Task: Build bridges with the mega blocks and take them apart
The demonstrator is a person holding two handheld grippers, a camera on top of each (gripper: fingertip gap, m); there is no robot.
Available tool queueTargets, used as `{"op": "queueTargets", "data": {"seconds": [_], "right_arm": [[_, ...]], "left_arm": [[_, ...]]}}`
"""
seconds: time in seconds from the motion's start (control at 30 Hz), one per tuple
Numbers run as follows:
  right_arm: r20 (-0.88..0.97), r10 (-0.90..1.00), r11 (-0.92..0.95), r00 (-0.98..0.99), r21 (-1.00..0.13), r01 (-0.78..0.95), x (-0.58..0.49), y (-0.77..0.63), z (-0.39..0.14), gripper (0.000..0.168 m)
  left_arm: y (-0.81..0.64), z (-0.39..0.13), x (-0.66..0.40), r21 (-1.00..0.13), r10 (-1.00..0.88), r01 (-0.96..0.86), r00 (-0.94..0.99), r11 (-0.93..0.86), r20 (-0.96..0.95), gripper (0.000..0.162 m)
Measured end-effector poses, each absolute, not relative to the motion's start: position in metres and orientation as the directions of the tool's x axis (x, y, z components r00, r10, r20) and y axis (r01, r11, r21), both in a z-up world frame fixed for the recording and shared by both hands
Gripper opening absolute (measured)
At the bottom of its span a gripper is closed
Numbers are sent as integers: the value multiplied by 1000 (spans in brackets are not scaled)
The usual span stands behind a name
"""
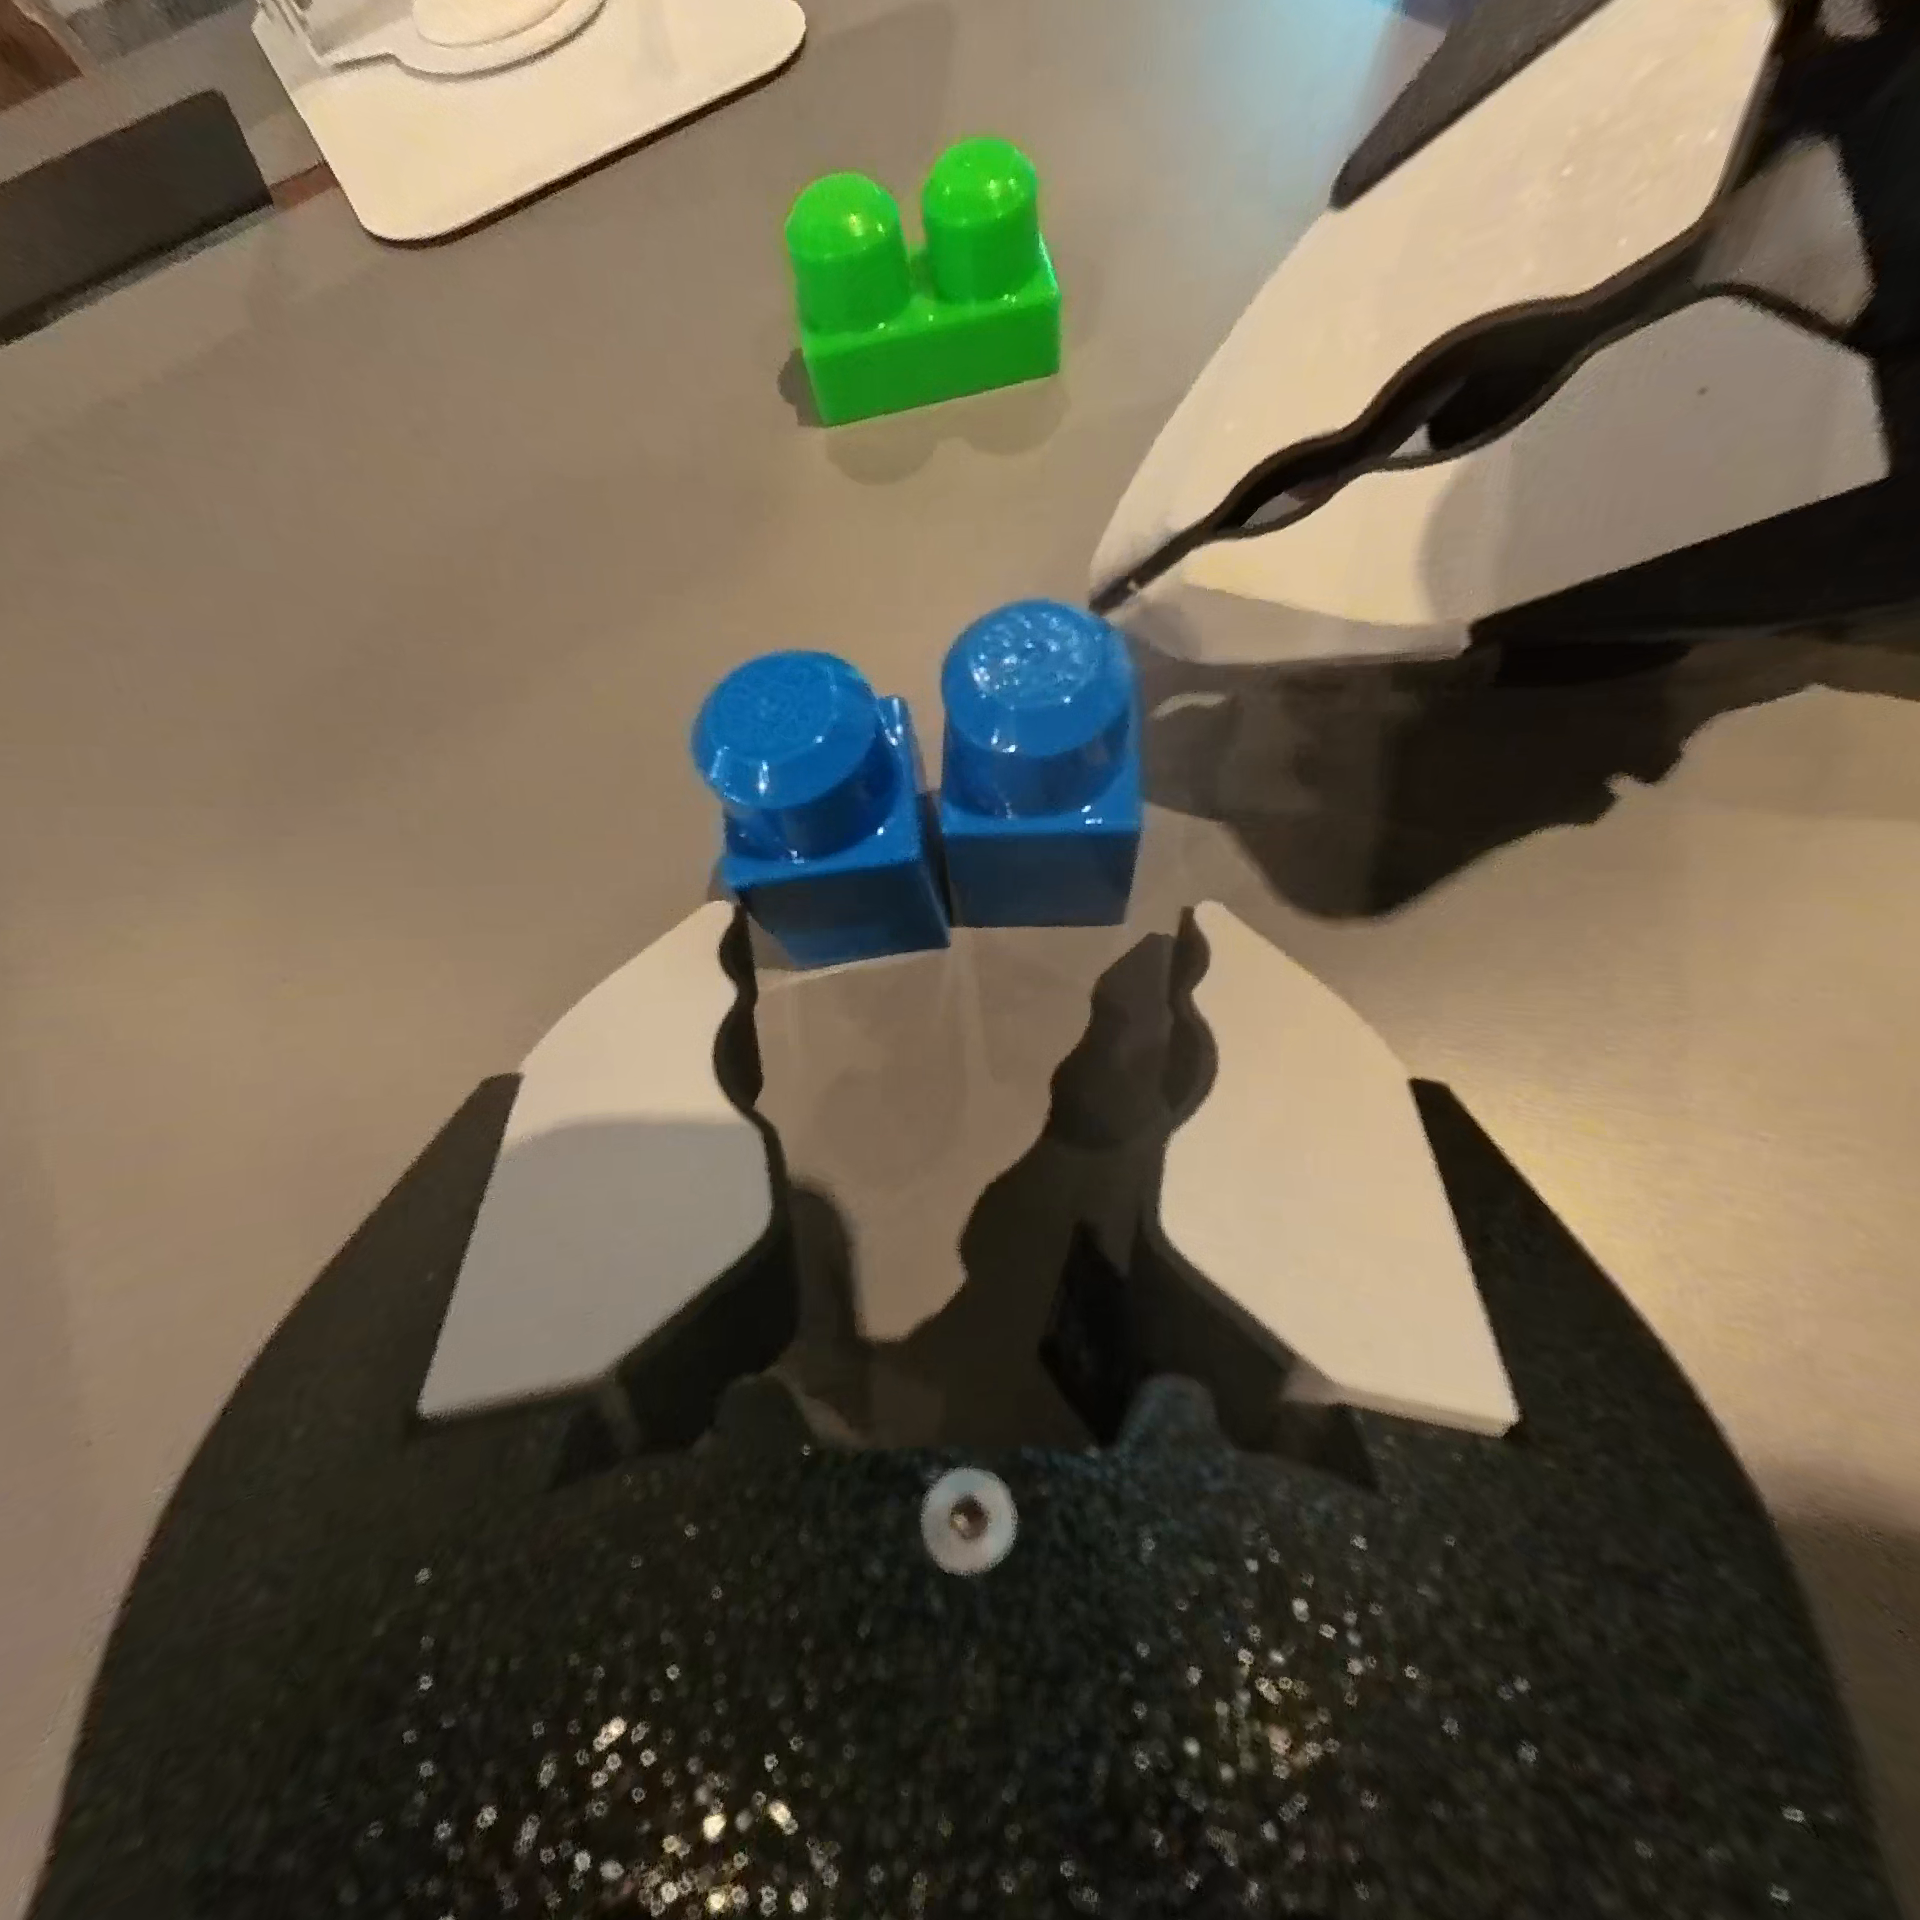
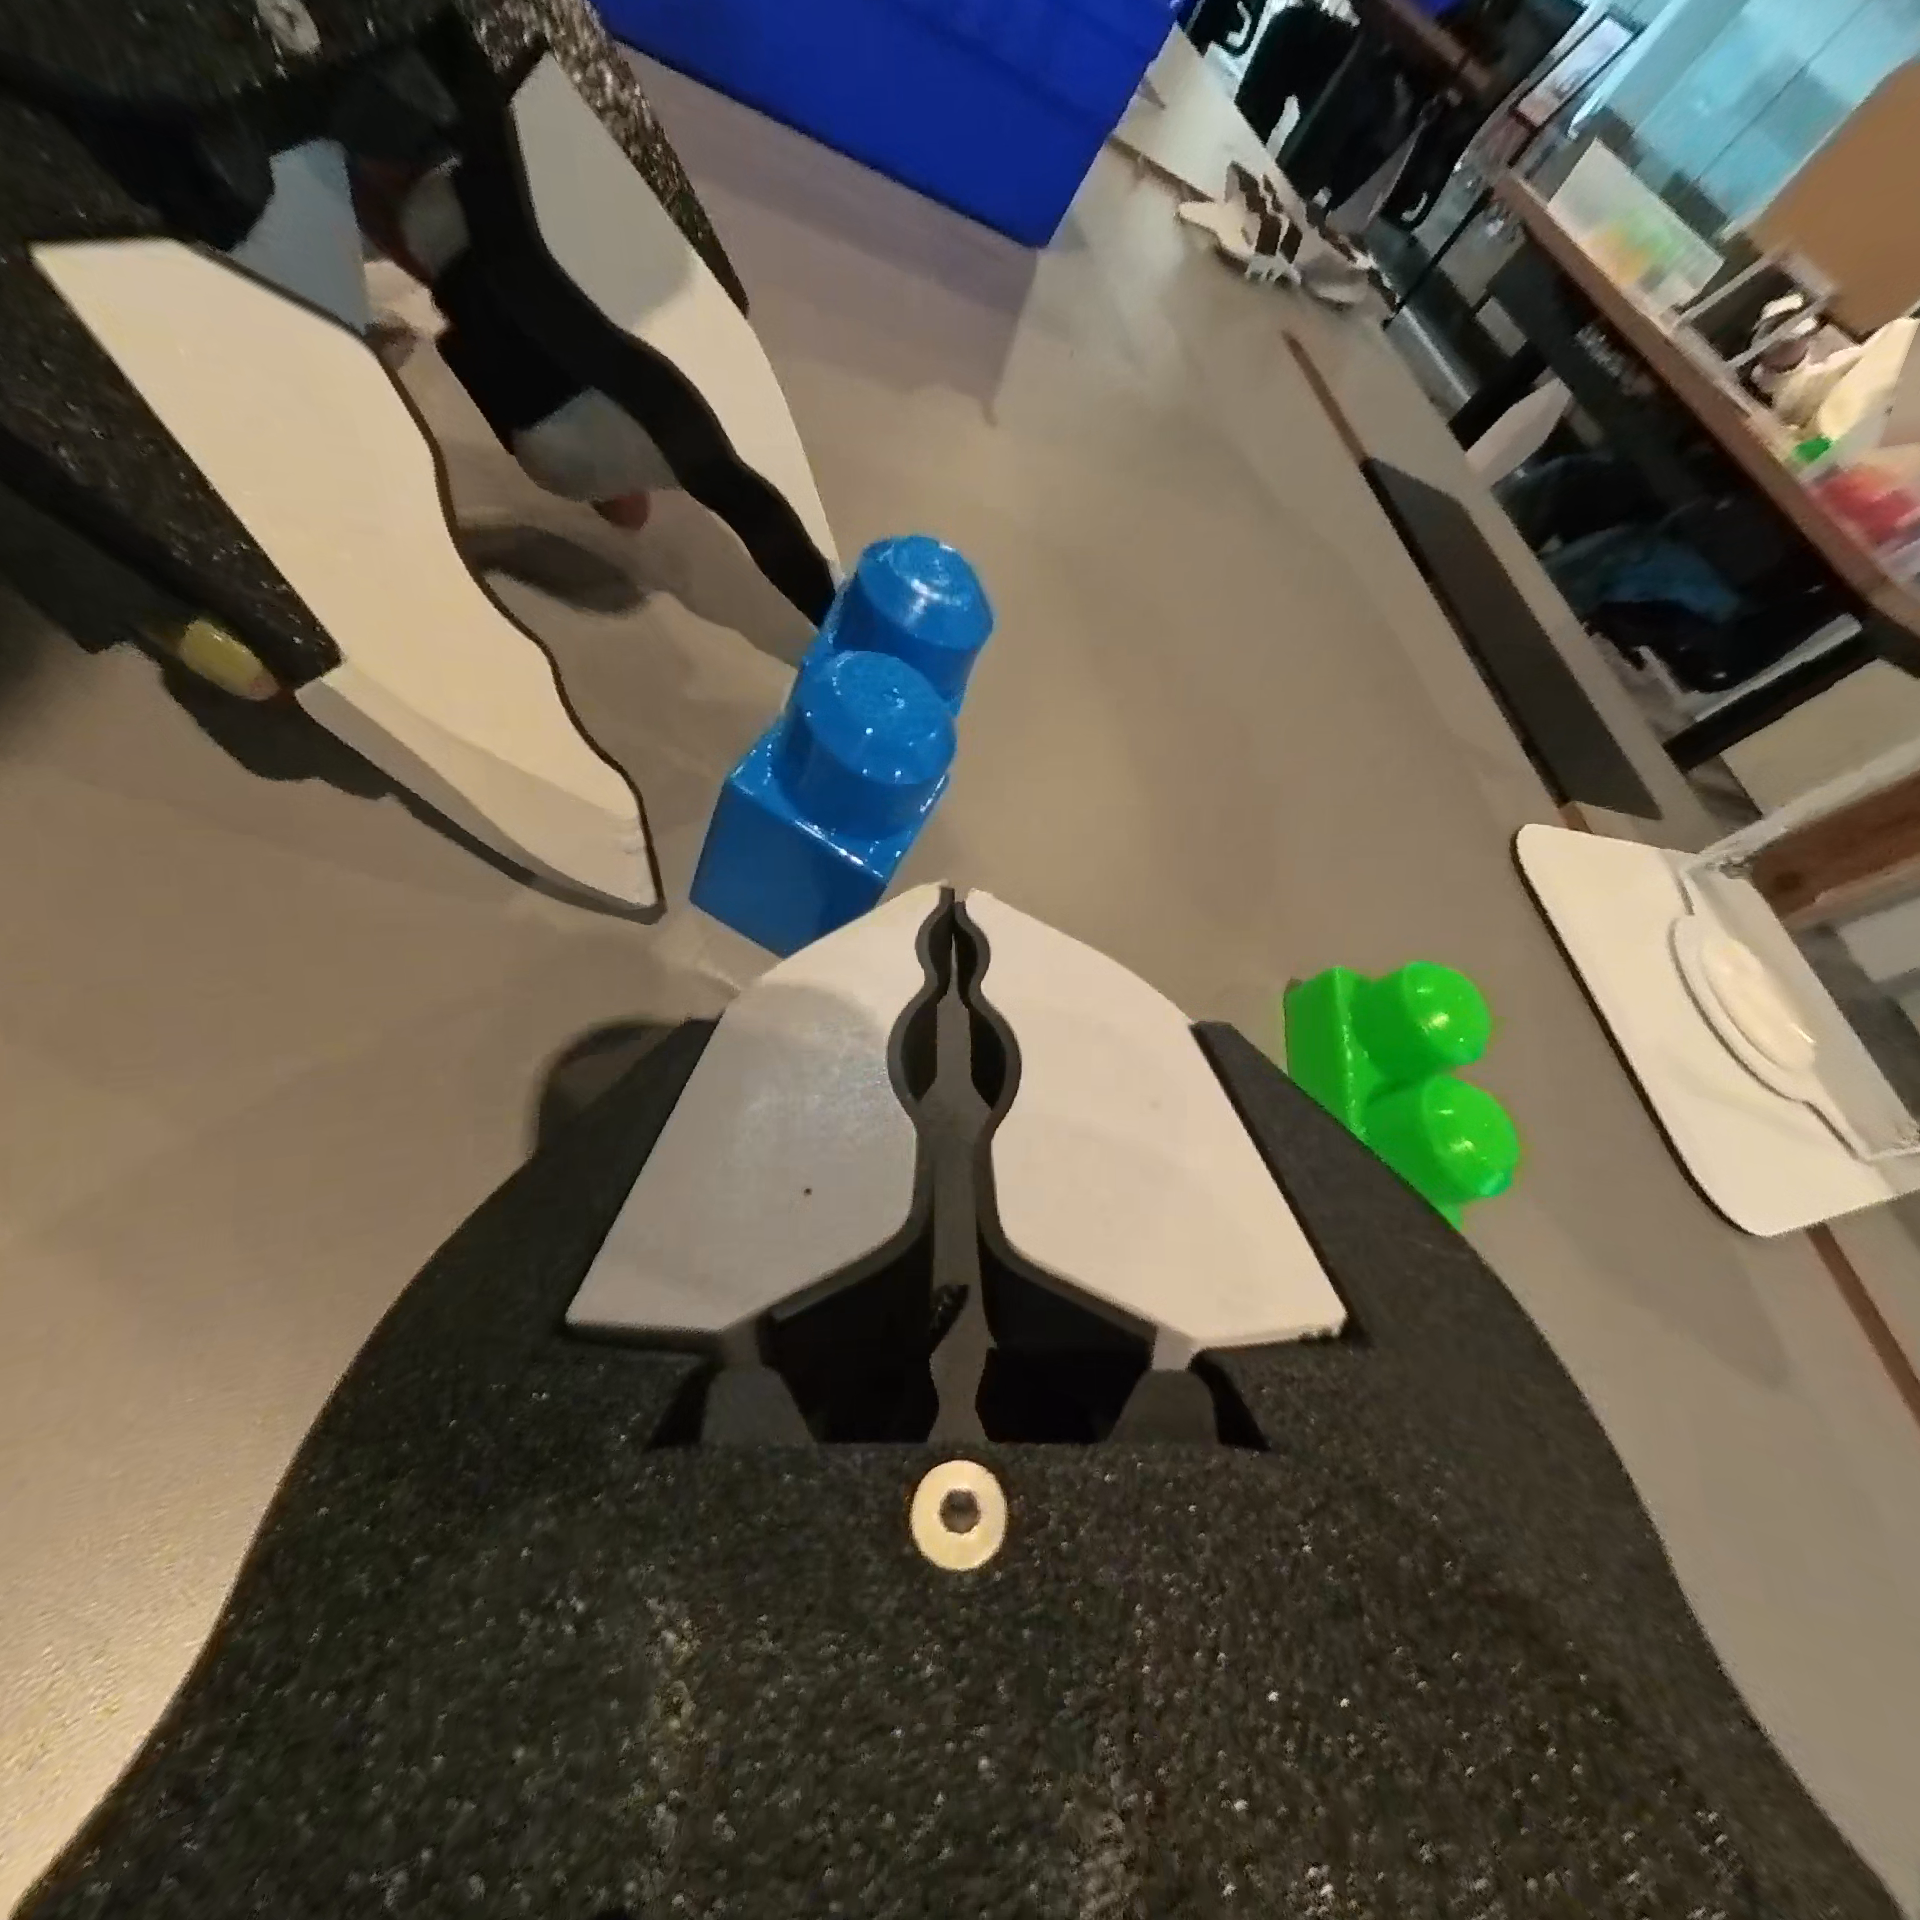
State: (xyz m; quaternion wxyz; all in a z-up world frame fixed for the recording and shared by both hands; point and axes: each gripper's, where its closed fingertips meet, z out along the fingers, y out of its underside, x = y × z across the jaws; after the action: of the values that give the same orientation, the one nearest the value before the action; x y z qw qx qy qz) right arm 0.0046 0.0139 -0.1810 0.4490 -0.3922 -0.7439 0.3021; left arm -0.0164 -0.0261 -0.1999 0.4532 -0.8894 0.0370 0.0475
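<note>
We saw a grey desk (image 1: pixel 312 727) carrying everything, with a white mat (image 1: pixel 582 114) at its far edge in the left wrist view. Our left gripper (image 1: pixel 966 935) had its jaws spread wide, its fingertips just short of two blue single-stud blocks (image 1: pixel 914 790) standing side by side, touching each other, near the desk's middle. Our right gripper (image 2: pixel 951 899) had its jaws pressed together, holding nothing, its tip just beside the right-hand blue block's stud. A green two-stud block (image 1: pixel 925 291) stood upright and apart, between the blue pair and the mat, toward the far edge.
</note>
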Motion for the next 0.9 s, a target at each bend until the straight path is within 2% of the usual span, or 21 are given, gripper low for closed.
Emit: {"op": "queueTargets", "data": {"seconds": [0.3,0.37,0.5,0.57,0.63,0.73,0.9], "right_arm": [[481,826,559,-292,-765,320,3,11,-186,0],[487,832,552,-266,-775,308,3,14,-182,0],[496,840,542,-222,-796,271,4,17,-174,0],[496,842,537,-212,-802,261,4,17,-171,0],[493,846,532,-204,-808,253,4,18,-169,0],[486,852,521,-192,-818,244,5,19,-167,0],[471,864,501,-177,-834,230,5,21,-163,0]], "left_arm": [[-24,-200,-18,-797,-21,-135,988,-588,-151,79],[-22,-197,-22,-806,2,-146,984,-573,-179,86],[-15,-200,-26,-794,26,-132,983,-593,-182,117],[-12,-204,-28,-778,35,-127,982,-616,-188,125],[-7,-200,-32,-792,57,-129,978,-597,-202,124],[-2,-198,-32,-804,65,-105,982,-585,-175,110],[3,-202,-30,-789,39,-121,983,-602,-181,98]]}}
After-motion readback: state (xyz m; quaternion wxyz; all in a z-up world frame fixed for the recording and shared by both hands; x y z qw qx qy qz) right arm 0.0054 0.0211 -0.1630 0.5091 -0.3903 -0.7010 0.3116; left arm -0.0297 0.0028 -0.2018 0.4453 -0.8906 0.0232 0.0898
